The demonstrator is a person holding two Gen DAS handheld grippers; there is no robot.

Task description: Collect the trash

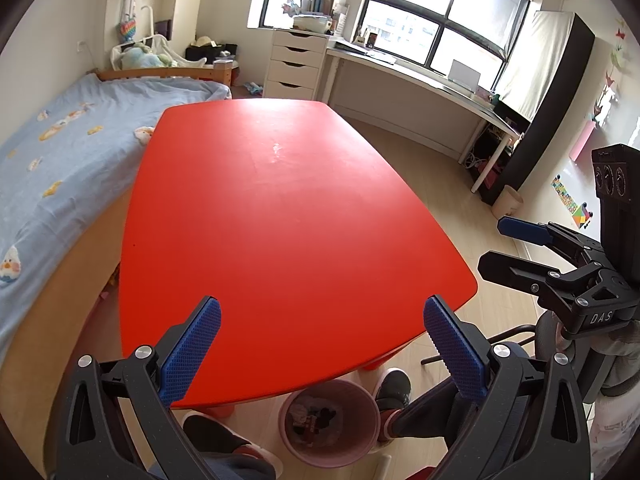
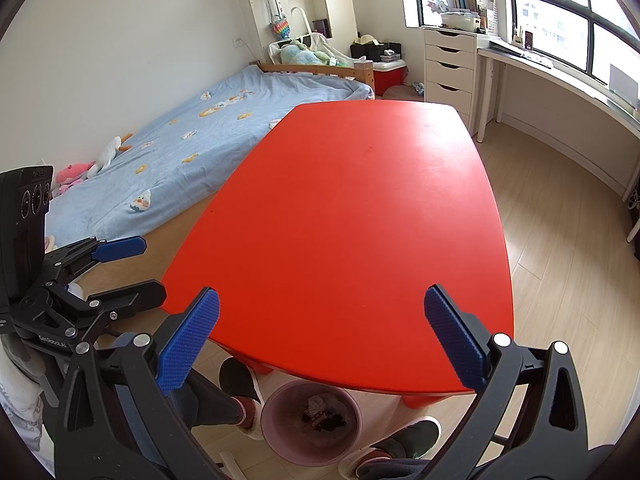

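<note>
Bright daylight pours through the windows [image 1: 420, 12], which blow out white. A soft sheen lies on the red table [image 1: 280, 208]. Focus is sharp; fisheye bending and dark vignetting frame the table.

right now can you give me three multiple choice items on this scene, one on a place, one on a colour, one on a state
1. Where does the pink bin stand?
A. on the bed
B. on the floor at the near edge of the table, between the person's feet
C. on the white desk

2. What colour is the table top?
A. red
B. white
C. blue

3. How do the left hand-held gripper and the right hand-held gripper stand?
A. both shut on trash
B. one open, one shut
C. both open, holding nothing

Answers: 1 B, the bin sits on the floor by the table legs with a shoe on each side. 2 A, the top is plain red. 3 C, each has its blue pads wide apart with only table between.
</note>
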